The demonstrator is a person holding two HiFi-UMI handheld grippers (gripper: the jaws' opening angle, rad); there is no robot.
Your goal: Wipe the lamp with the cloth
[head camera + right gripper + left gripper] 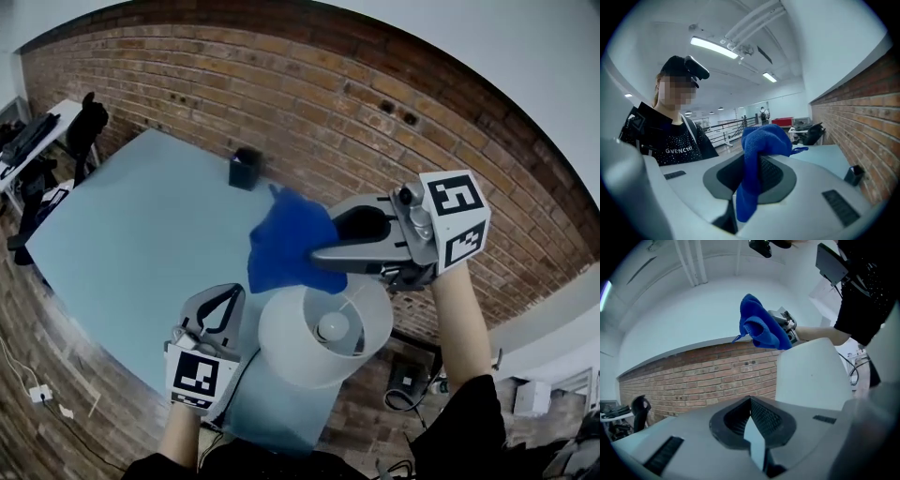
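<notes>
Two grippers: right gripper (325,253) clamps cloth (284,246) near lamp (323,330), centre frame; left gripper (228,298) closed, empty. Advise light strokes, lest lamp tip.

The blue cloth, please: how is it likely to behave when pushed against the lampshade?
Probably floppy: the cloth droops from the right gripper in loose folds. Likely light and grippy, given its nubbly weave, so it should mould to the lampshade.

open: tabletop (141,234) left of lamp (292,352) | obstacle: black box (246,169) by brick wall (375,131)
</notes>
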